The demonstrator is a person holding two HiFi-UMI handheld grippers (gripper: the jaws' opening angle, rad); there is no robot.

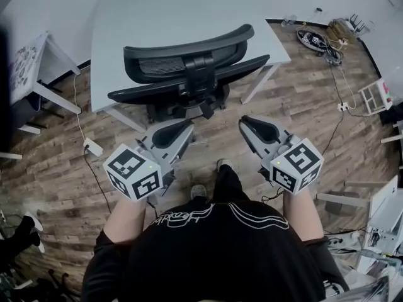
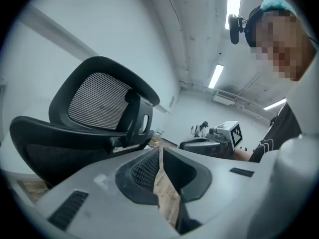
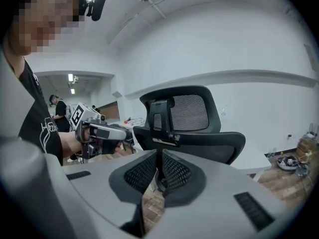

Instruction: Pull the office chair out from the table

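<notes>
I see the office chair (image 1: 189, 61) pushed in at the near edge of the white counter (image 1: 151, 11), with its mesh back facing me. My left gripper (image 1: 184, 126) and right gripper (image 1: 245, 122) hang side by side just short of the chair, not touching it. Both pairs of fingers are clenched together and grasp nothing. The wood floor (image 1: 302, 106) lies below.
</notes>
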